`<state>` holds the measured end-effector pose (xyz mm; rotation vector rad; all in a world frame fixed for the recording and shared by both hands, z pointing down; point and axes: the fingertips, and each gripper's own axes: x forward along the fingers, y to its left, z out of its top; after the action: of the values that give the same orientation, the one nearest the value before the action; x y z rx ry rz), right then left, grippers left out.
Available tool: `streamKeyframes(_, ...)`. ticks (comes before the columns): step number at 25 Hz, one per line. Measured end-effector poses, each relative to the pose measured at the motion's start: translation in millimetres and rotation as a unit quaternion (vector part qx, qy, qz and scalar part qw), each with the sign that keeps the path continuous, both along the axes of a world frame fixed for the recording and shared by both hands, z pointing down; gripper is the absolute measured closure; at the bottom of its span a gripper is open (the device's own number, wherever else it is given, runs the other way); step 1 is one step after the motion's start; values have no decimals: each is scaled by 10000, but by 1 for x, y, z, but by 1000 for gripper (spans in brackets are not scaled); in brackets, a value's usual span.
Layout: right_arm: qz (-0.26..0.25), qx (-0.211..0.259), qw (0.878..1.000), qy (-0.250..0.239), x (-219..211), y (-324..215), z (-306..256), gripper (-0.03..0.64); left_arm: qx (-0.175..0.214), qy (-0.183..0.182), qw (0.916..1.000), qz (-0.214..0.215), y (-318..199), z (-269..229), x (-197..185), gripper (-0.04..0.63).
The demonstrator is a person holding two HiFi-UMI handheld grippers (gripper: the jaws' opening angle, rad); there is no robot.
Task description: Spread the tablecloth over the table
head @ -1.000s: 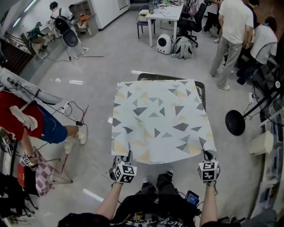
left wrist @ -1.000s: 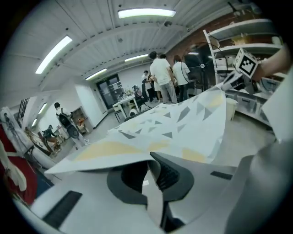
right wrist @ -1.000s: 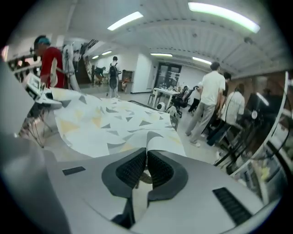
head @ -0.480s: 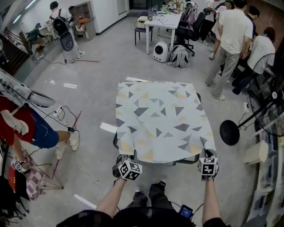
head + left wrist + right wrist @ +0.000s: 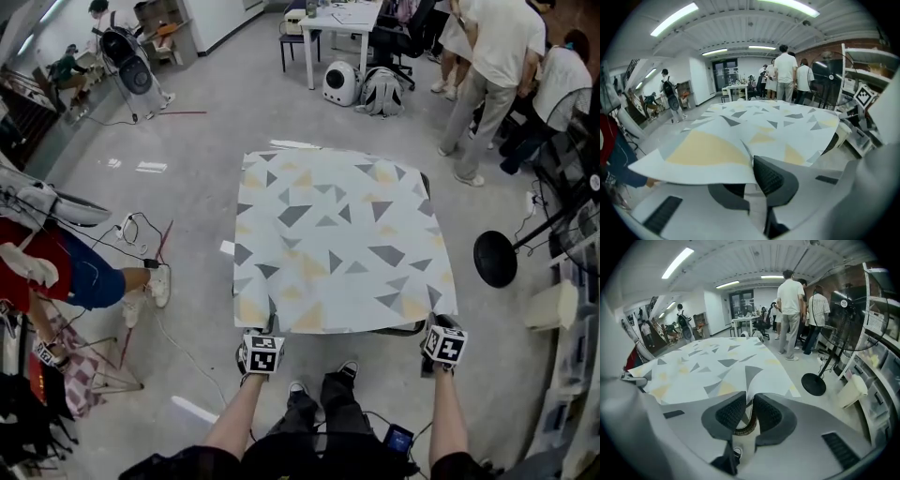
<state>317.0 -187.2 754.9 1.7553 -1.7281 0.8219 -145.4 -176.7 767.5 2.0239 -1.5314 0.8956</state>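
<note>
Scene: a person stands at the near edge of a table [image 5: 401,330] in a busy workshop, a gripper in each hand, with the triangle-patterned tablecloth [image 5: 342,239] lying flat across the top
Just changed: the right gripper [image 5: 434,324] has just been opening its jaws; the cloth's near right corner runs down between the pads, which now stand slightly apart and no longer pinch it
Left side: the left gripper [image 5: 264,330] stays clamped on the near left corner, the hem folded between its closed jaws
Against a second ago: both grippers have sunk to the table's near edge, and the cloth, then held up in front of the person, now rests on the top
What it means: the spreading looks all but finished, with only the left corner left to let go
Loose ends: a sliver of the table's dark rim shows under the near right hem and at the far right corner
</note>
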Motion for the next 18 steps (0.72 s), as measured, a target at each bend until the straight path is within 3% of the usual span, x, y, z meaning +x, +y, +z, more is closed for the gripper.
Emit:
streamKeyframes(3,165,-32,9992,-367,1,5,14,524,-174,344,9983,-433,4,8,-11,510)
streamKeyframes(6,147,-210,9986,-456,-1,16,25,426,-332,738,9925,-912,7,16,-23,435)
streamKeyframes(9,215,-286,9982,-478,-1,31,30,417,-477,961,9864,-1249,13,21,-32,374)
streamKeyframes(12,363,-219,9968,-683,-5,40,24,417,-673,972,9826,-1432,23,28,-41,328)
streamKeyframes(18,159,110,9948,-1002,-38,42,-2,418,-790,860,9825,-1449,52,31,-61,322)
